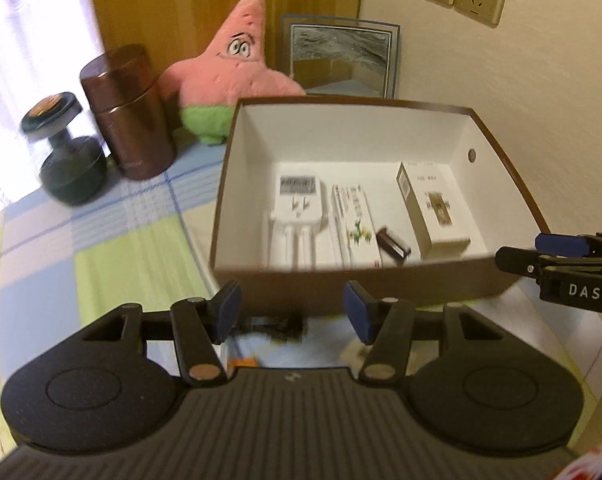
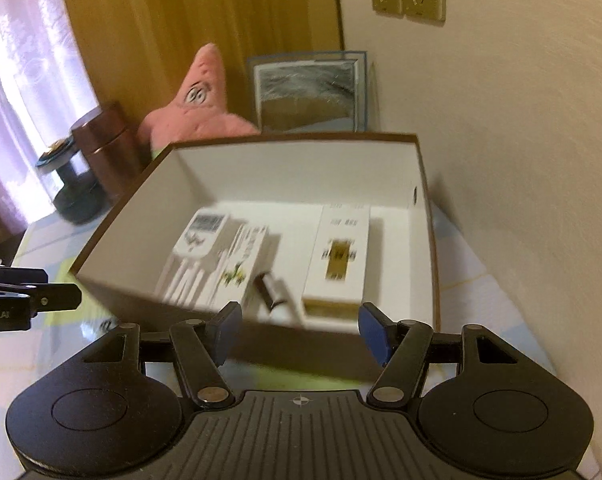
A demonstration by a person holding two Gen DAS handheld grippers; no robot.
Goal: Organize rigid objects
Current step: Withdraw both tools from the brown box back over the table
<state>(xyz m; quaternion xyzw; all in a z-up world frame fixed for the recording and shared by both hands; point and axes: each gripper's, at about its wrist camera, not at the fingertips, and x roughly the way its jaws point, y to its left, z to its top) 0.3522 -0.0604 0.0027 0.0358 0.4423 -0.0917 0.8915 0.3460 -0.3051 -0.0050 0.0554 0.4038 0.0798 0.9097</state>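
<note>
Sitting ahead of both sets of fingers, the box point(image 1: 365, 208) is already holding an adapter point(image 1: 297, 208), two cartons and a small dark item. Left fingers point(image 1: 293, 312) and right fingers point(image 2: 301, 330) are gaping, empty; little seems left.

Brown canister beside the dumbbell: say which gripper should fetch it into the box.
Left, probably. The brown canister stands left of the box, on the left gripper's side; the right gripper is by the box's far right corner. Both look empty.
</note>
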